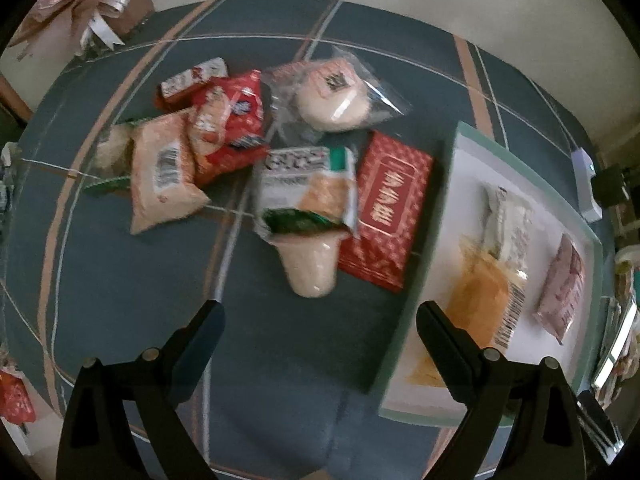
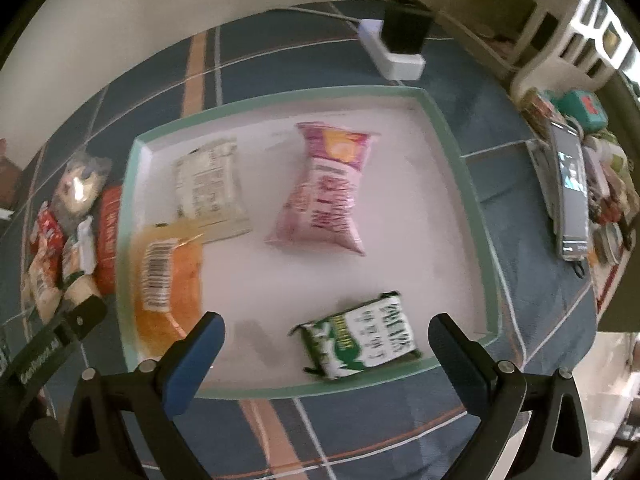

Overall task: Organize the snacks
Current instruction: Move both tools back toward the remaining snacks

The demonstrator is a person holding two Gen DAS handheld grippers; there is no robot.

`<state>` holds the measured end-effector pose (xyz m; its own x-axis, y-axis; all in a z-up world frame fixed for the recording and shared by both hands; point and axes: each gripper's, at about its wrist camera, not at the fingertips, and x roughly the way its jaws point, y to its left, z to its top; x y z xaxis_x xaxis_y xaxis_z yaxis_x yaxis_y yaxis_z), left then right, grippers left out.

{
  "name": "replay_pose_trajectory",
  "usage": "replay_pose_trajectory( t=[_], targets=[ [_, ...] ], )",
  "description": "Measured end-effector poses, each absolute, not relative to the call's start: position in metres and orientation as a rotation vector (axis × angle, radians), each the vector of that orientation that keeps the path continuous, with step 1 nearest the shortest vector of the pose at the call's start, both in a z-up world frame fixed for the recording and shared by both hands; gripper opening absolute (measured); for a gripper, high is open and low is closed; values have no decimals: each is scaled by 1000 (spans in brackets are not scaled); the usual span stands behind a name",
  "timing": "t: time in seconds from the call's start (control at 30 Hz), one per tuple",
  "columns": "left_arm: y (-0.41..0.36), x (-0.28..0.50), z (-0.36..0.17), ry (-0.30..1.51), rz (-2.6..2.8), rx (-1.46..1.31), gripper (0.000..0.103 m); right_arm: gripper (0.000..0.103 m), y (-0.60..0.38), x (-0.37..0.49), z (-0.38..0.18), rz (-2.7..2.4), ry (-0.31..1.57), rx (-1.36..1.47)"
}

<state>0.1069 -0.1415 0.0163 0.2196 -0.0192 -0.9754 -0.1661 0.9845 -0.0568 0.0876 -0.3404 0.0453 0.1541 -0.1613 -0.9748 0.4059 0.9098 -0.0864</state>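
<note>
A pile of snack packets lies on the blue checked tablecloth: a green-and-white packet [image 1: 306, 190] over a pale cup [image 1: 312, 266], a red flat packet [image 1: 386, 210], red packets [image 1: 230, 120], a pale barcode packet [image 1: 162, 170] and a clear-wrapped bun [image 1: 332, 94]. My left gripper [image 1: 320, 320] is open and empty just before the cup. A green-rimmed white tray [image 2: 472, 196] holds a pink packet [image 2: 326, 196], a white packet [image 2: 210, 184], an orange packet [image 2: 168, 276] and a green-white packet [image 2: 360, 336]. My right gripper [image 2: 326, 332] is open and empty above that green-white packet.
A white power strip with a black plug [image 2: 396, 40] lies beyond the tray. A phone [image 2: 572, 196] and clutter sit at the table's right edge. The left gripper's finger [image 2: 76, 320] shows beside the tray's left rim. Paper bags [image 1: 92, 4] stand far left.
</note>
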Motion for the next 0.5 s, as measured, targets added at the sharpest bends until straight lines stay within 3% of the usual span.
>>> replay_pose_trajectory(
  t=[0.5],
  targets=[
    [-24, 113, 33, 1275, 401, -197, 97, 103, -278, 97, 57, -254, 1288, 147]
  ],
)
